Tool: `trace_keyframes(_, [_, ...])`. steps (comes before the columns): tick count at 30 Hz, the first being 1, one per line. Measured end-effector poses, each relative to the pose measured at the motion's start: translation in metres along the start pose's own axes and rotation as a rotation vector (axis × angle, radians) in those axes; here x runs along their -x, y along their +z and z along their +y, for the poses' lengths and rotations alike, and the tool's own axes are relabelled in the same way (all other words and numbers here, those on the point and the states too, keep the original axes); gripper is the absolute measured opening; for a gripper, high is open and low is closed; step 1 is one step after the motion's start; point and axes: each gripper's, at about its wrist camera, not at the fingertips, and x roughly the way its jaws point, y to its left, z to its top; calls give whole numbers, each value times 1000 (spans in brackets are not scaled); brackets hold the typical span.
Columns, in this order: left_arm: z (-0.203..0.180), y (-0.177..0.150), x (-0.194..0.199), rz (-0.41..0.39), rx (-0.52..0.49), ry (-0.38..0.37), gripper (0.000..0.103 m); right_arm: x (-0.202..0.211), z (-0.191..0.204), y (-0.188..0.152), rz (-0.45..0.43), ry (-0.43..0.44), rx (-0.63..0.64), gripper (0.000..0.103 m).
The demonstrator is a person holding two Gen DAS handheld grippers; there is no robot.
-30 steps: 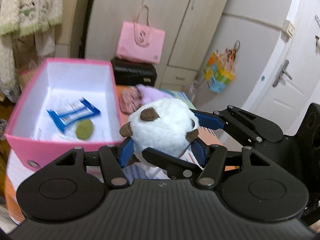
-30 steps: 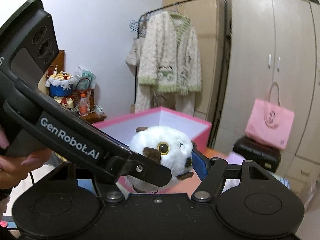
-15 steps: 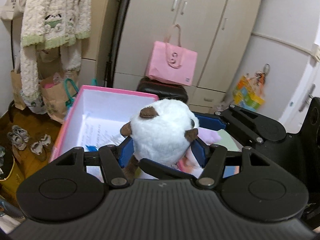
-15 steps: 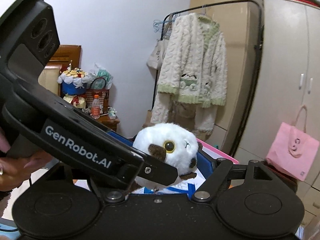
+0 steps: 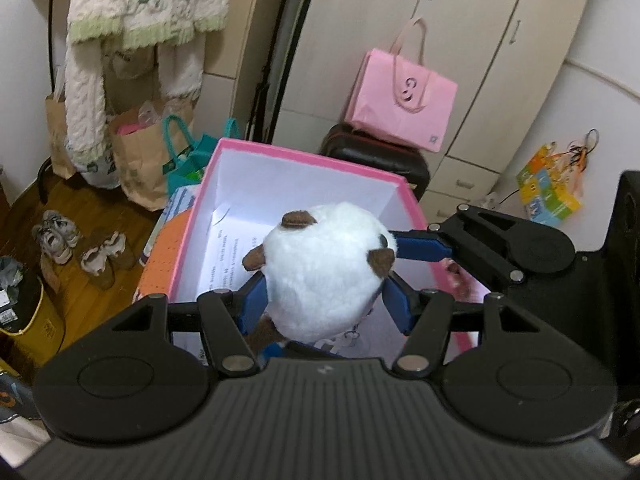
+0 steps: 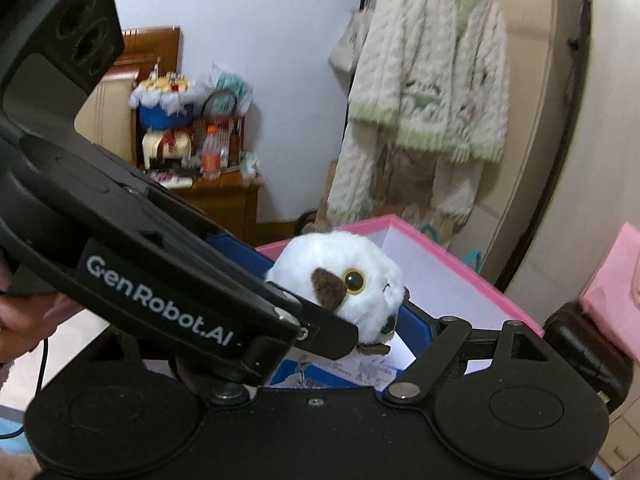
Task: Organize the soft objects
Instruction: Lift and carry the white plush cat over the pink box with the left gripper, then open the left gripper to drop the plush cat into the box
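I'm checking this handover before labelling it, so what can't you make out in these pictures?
Left wrist view: plush and left gripper hide most of the box floor.
Right wrist view: left gripper's body hides one right gripper finger; its jaws have just been opening, plush between them, contact unclear.
Both views: plush below its head, hidden by grippers.

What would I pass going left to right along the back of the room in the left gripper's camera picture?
Cream knitted cardigan → brown paper bag → teal bag → pink tote bag on a black case → colourful gift bag.
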Motion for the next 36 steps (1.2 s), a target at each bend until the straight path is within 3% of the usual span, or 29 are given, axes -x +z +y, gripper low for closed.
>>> trace_keyframes(8, [9,-9,-3,25,-4,20,60,-19,-5,-8,81,96,-41,84])
trace_keyframes(21, [-3,-14,13,-38,-88,100,61,-20,-8,-9,78,63,-73,80])
trace_keyframes(36, [-33,-30,78,-83,-173,92,69,44,14,-13,53,-23,-52,80])
